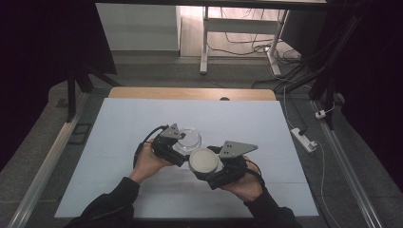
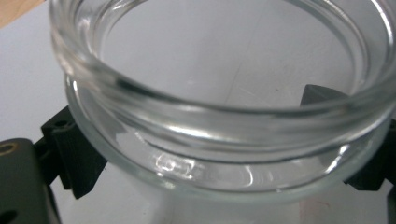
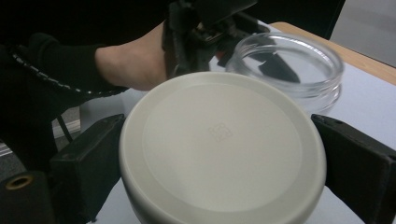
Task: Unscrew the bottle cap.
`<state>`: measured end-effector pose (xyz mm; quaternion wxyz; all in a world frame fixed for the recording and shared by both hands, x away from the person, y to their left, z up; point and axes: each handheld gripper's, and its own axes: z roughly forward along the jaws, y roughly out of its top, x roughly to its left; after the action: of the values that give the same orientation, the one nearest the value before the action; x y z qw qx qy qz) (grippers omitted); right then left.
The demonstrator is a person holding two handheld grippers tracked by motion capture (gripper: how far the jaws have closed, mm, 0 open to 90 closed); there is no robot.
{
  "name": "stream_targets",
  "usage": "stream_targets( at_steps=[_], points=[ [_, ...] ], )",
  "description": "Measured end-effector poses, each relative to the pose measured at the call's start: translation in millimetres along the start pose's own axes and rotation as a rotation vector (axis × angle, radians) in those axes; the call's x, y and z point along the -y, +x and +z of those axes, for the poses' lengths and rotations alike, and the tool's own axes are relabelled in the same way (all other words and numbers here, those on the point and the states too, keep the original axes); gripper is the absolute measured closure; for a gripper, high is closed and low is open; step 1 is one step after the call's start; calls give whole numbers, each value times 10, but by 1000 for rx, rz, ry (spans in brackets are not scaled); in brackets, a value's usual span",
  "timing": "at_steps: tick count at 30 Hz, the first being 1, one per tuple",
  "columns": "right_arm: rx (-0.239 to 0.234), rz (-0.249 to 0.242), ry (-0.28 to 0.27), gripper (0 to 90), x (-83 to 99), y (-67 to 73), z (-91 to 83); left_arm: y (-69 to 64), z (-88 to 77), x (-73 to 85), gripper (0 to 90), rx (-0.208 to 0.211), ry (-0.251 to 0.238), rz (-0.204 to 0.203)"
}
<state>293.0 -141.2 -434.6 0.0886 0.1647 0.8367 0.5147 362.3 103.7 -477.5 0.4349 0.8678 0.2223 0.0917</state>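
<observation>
Left gripper [image 1: 177, 148]: fingers [image 2: 74, 158] pinching the glass jar [image 1: 188, 138] from both sides, one black pad on each flank just under the rim band. Jar mouth open, upright, nothing visible inside.

Right gripper [image 1: 205, 166]: fingers [image 3: 86, 163] clamped on the white lid [image 1: 204, 160], one on each side of its edge, flat top facing up. Can't tell from the pictures whether the lid rests on the tabletop or is held off it.

Lid sits just beside the jar, on the near-right side of it; in the right gripper view the jar [image 3: 292, 65] is right behind the lid [image 3: 222, 149], and I can't tell if their rims touch.

Both hands close together, near centre of the tabletop [image 1: 119, 128], slightly toward the near edge. Open surface all round: wide bare margin left, right and far side, less on the near side where the forearms come in. Wooden strip [image 1: 142, 92] shows along the far edge.

Count: 1 jar, 1 lid, 2 grippers.
</observation>
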Motion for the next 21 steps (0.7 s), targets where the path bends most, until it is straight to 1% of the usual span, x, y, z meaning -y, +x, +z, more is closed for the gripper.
stream_targets(
  at_steps=[5,9,18,21],
  points=[
    [-3,-7,8,69,46,42,32,57,18,-16,76,-11,-8,-11],
    [-1,-11,19,69,89,68,54,88,31,-43,76,-17,-11,-11],
    [1,-5,20,69,189,111,101,141,89,-115,76,-20,-16,-6],
    [5,-11,24,69,209,121,114,164,119,-129,76,-21,-20,-12]
  ],
)
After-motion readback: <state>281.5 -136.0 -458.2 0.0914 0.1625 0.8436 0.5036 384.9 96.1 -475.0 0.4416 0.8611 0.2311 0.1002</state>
